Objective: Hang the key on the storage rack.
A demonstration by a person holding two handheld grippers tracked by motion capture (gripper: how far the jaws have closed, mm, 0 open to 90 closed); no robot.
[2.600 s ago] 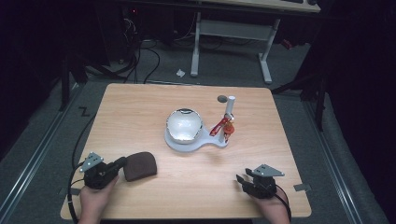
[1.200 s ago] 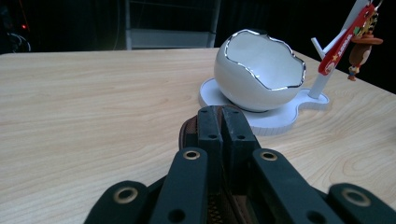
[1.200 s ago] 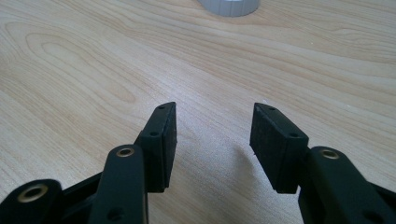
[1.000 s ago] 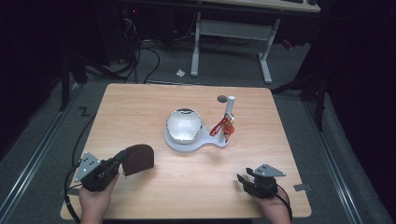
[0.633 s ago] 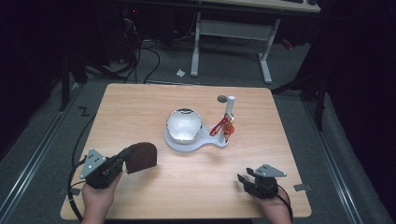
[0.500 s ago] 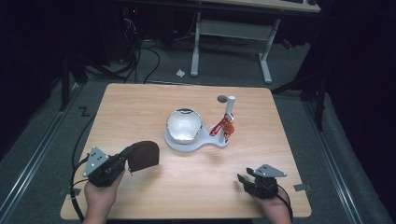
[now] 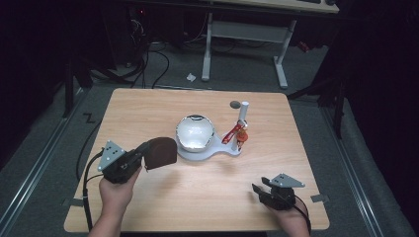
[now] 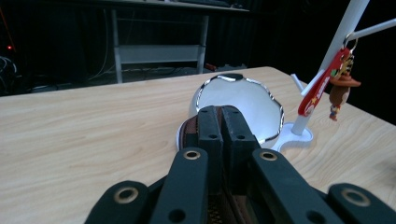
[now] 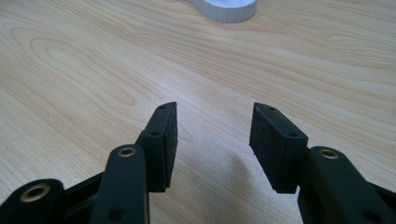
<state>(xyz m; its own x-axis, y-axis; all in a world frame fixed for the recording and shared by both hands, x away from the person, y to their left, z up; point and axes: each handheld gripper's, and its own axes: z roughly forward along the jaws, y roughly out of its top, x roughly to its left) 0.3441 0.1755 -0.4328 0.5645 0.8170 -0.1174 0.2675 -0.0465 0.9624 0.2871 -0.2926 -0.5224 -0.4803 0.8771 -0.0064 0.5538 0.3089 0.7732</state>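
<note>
At lower left of the high view, the left gripper (image 7: pixel 143 157) is clamped on the edge of a dark brown pouch (image 7: pixel 160 152), which hangs lifted clear of the wooden table (image 7: pixel 148 106) and sits just beside the white dish (image 7: pixel 195 132) at the frame's centre. The left gripper view has the two black jaws pressed together over the pouch's brown rim (image 8: pixel 189 133), with the dish (image 8: pixel 243 100) straight ahead beyond them. The step in hand looks like carrying the pouch toward the dish and stand; the next move seems to call for holding the pinch firm, keeping the pouch above the dish's scalloped rim, and settling where it goes before any release.

Right of centre stands a white post (image 7: pixel 242 116) on the dish's base, with a red key tag (image 7: pixel 231 135) and a small charm (image 7: pixel 241 140) hanging from it. At lower right, the right gripper (image 7: pixel 258 189) rests low over the table with its jaws apart and nothing between them, bare wood (image 9: pixel 212 116) showing in the gap.

Counted: one pouch, one dish, one post, one key tag, one charm, two grippers.
</note>
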